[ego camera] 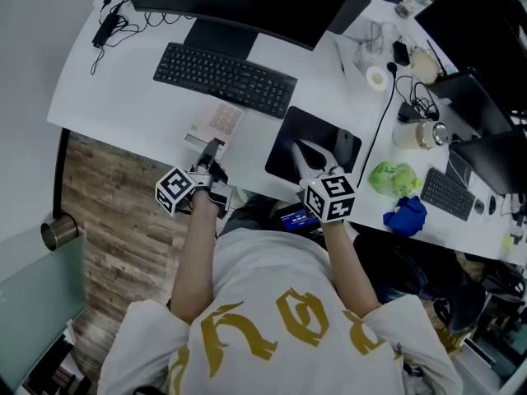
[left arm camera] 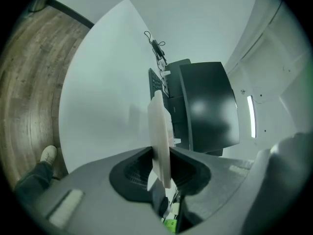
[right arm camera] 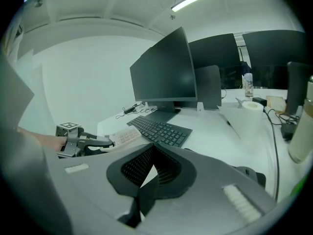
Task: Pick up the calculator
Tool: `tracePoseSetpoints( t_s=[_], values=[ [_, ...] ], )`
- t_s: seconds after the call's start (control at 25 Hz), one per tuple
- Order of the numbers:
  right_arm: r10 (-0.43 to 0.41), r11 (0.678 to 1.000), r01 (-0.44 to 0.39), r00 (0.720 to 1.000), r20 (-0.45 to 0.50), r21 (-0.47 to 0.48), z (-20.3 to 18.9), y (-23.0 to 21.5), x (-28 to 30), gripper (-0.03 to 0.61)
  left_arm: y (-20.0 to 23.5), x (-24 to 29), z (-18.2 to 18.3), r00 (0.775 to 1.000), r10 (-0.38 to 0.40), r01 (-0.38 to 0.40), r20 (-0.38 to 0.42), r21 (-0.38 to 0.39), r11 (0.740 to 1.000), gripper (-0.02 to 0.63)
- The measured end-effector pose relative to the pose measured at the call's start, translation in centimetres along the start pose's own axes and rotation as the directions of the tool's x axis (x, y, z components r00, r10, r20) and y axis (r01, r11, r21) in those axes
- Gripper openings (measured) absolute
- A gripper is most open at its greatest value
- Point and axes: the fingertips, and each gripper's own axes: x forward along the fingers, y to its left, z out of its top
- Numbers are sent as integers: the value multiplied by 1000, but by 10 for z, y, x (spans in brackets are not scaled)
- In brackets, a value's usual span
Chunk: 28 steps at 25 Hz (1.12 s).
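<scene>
Pinching the near edge of the flat white plastic calculator (left arm camera: 159,126), the left gripper (left arm camera: 161,156) has its 2 jaws clamped on the slab, which shows edge-on between them. The calculator reaches toward the black keyboard (ego camera: 224,79) over the white desk (ego camera: 123,97). The right gripper (right arm camera: 152,150) hovers above the black mouse pad (ego camera: 284,151), jaws pressed together on nothing. The grasp looks made; whether the calculator is clear of the desk is unclear, so the lift probably remains.

A black keyboard (ego camera: 224,79) is lying before the monitor (ego camera: 239,2) on the white desk (ego camera: 123,81); a blue cloth (ego camera: 405,216) is sitting beside a green bundle (ego camera: 394,178).
</scene>
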Motion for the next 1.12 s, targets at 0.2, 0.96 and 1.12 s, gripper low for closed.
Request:
tracePoseSetpoints(
  t_s=[0.2, 0.96, 1.12],
  values=[
    [45, 999, -44, 998, 33, -32, 11, 8, -7, 25, -21, -17, -12, 998, -47, 47, 30, -11, 999, 84],
    [111, 989, -99, 989, 101, -112, 42, 29, -22, 25, -89, -52, -45, 985, -170, 168, 33, 67, 984, 84],
    [117, 988, -103, 986, 115, -118, 45, 32, -27, 25, -92, -58, -46, 983, -180, 176, 46, 71, 982, 84]
  ],
)
